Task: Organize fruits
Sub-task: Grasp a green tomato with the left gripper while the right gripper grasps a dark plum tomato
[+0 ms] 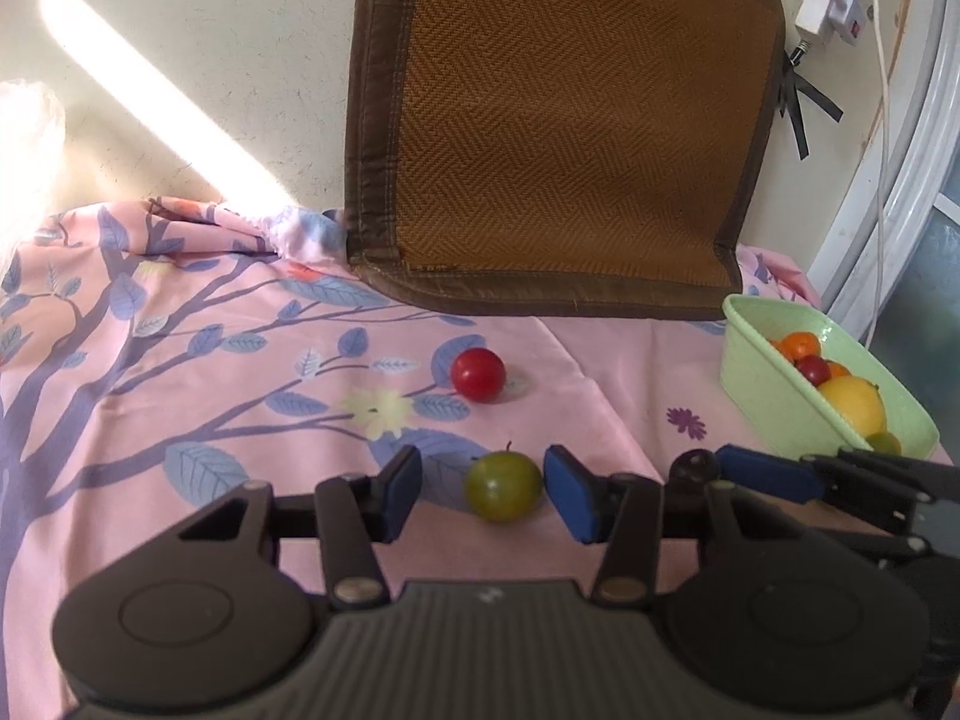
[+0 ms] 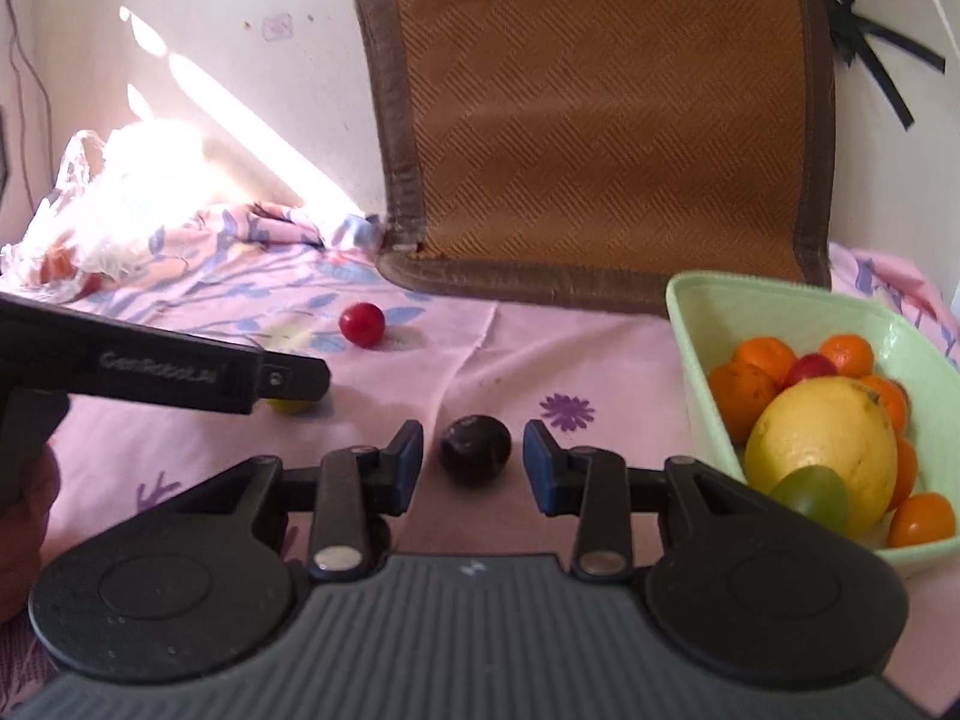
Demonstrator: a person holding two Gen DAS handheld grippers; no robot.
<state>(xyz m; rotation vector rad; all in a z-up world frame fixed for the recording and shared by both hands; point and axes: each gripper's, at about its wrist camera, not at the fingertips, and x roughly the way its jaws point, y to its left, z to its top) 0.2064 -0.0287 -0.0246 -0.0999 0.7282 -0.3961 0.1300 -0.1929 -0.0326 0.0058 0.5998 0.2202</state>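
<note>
A green plum (image 1: 503, 485) lies on the pink cloth between the open fingers of my left gripper (image 1: 483, 495), not gripped. A dark purple plum (image 2: 476, 449) lies between the open fingers of my right gripper (image 2: 473, 467), also free; it shows in the left wrist view (image 1: 695, 468) too. A red plum (image 1: 478, 374) lies farther back on the cloth and shows in the right wrist view (image 2: 362, 324). A light green basket (image 2: 684, 324) at the right holds oranges, a yellow lemon (image 2: 822, 438), a red plum and a green fruit.
A brown woven mat (image 1: 570, 120) leans against the wall at the back. A white plastic bag (image 2: 120, 192) lies at the far left. A power strip and cable (image 1: 834, 0) hang on the wall at the right. The cloth (image 1: 180, 360) is rumpled at the back.
</note>
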